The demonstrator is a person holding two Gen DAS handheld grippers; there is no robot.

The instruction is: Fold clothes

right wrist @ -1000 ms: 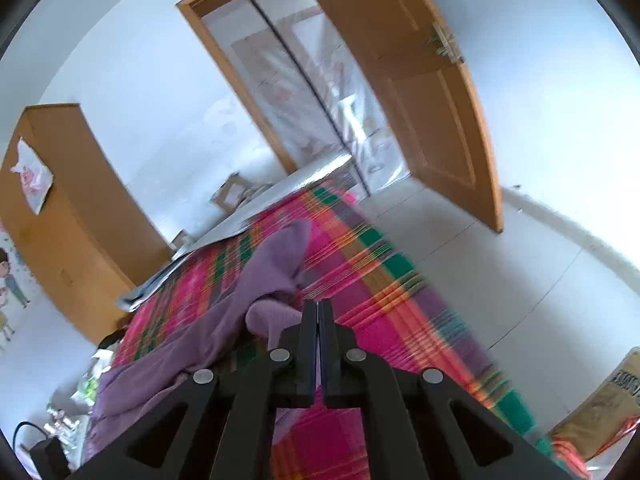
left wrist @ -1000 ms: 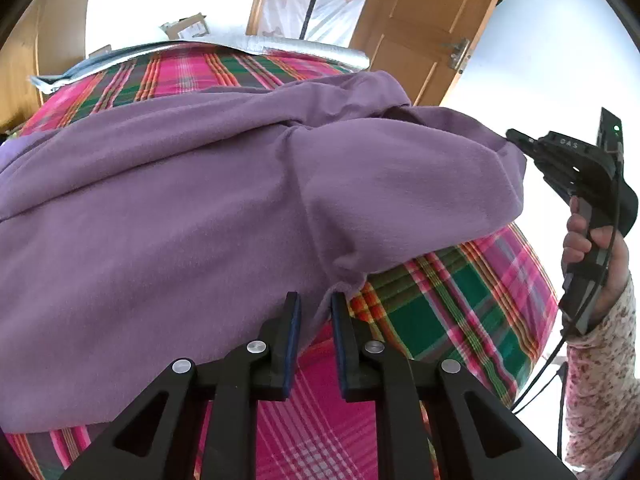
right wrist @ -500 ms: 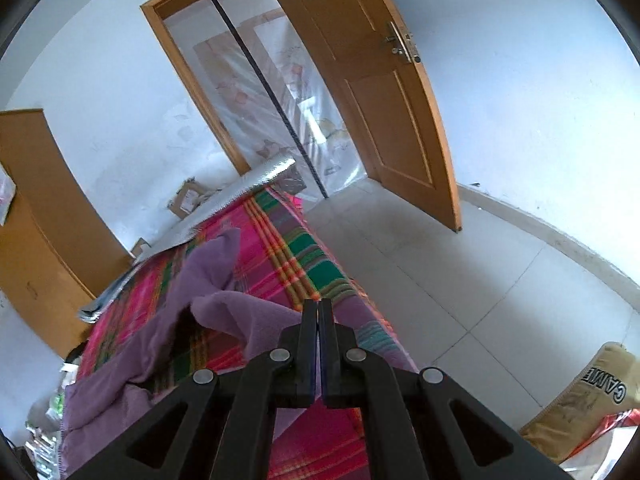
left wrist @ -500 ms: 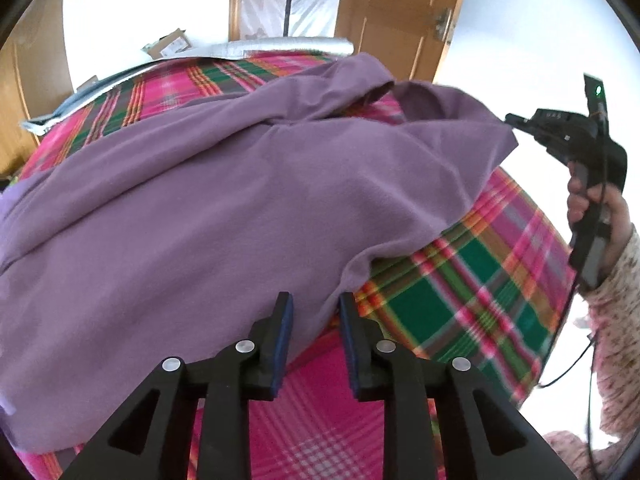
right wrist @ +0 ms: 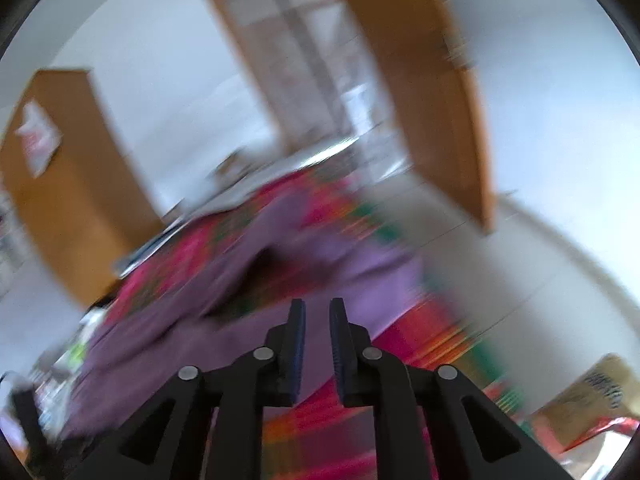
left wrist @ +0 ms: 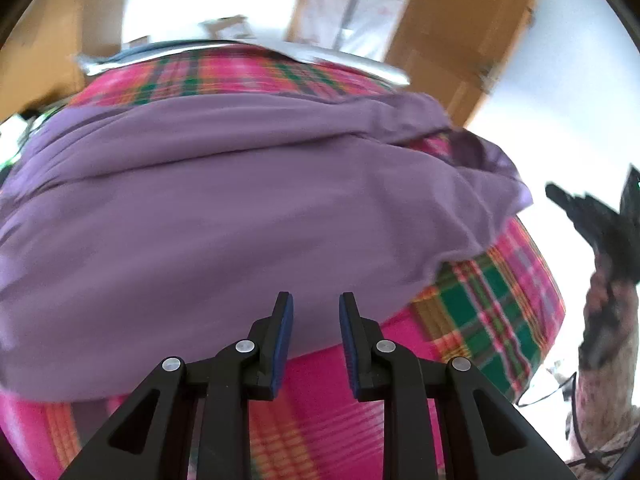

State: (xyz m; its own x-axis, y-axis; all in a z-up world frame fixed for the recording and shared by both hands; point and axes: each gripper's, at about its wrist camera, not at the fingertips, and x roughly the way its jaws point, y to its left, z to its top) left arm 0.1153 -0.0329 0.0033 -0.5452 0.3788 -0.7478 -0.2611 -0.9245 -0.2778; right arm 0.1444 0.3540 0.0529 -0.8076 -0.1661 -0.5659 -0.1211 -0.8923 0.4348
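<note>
A purple garment (left wrist: pixel 240 216) lies spread and rumpled across a bed covered in a pink and green plaid sheet (left wrist: pixel 492 320), one corner bunched near the bed's far edge. The left gripper (left wrist: pixel 316 312) hangs over the garment's near hem, jaws apart, nothing between them. The right gripper (right wrist: pixel 317 320), blurred, has just been opening; its jaws stand slightly apart, empty. A wooden door (right wrist: pixel 424 92) stands open beyond.

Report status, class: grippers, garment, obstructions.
Left gripper open, empty. Right gripper just opening, nothing between pads. Purple garment lies released on plaid bed. Nothing in the way.
</note>
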